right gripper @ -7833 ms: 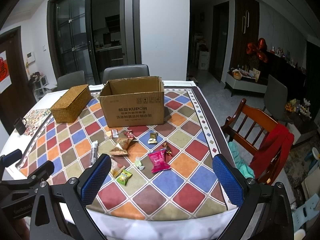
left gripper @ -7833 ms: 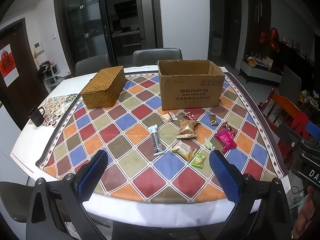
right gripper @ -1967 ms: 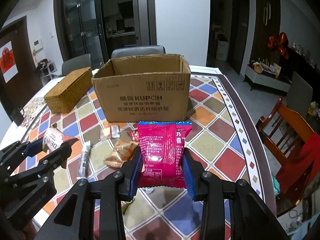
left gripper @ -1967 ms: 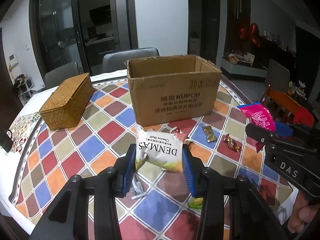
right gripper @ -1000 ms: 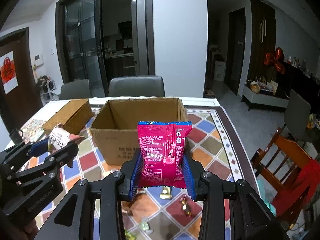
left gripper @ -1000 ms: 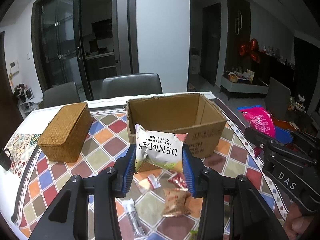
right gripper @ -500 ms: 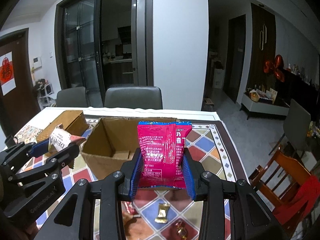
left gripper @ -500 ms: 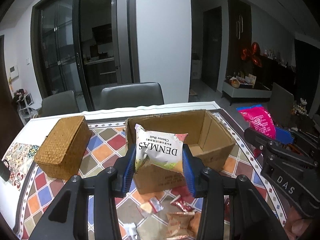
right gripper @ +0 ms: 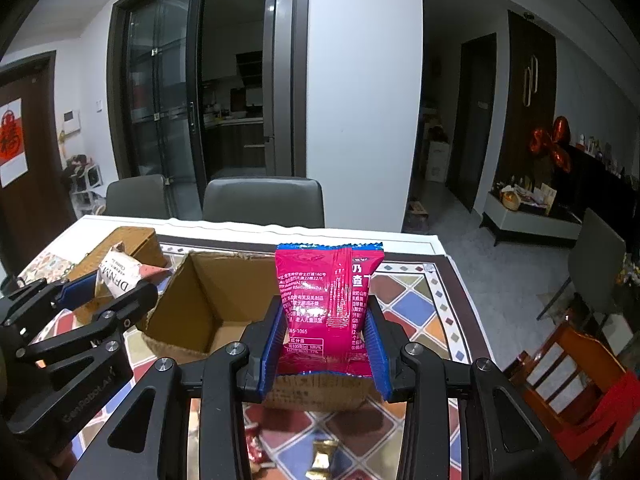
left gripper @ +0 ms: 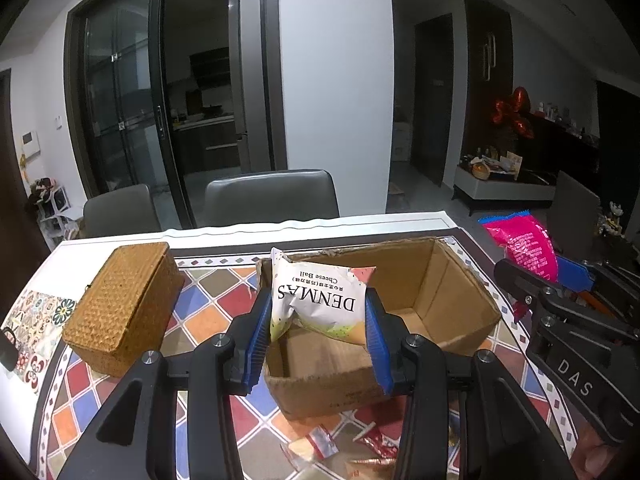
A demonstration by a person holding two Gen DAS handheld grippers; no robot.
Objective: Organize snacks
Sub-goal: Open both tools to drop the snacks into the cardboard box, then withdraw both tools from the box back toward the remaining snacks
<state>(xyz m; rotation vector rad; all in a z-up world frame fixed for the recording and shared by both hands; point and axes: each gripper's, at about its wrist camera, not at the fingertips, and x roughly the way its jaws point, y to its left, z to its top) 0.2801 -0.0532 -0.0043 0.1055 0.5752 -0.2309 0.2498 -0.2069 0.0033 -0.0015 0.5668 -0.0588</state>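
Both grippers hang over the open cardboard box (left gripper: 400, 344) at mid-frame — the left gripper (left gripper: 318, 334) clamps the white DENMAS cheese-ball packet (left gripper: 320, 300), the right gripper (right gripper: 325, 342) the pink snack bag (right gripper: 326, 292), each upright, the box mouth directly beneath.

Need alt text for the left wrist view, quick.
The left gripper holds a white snack bag over an open cardboard box on a checkered tablecloth. A wicker box sits left; the right gripper's pink bag shows right.
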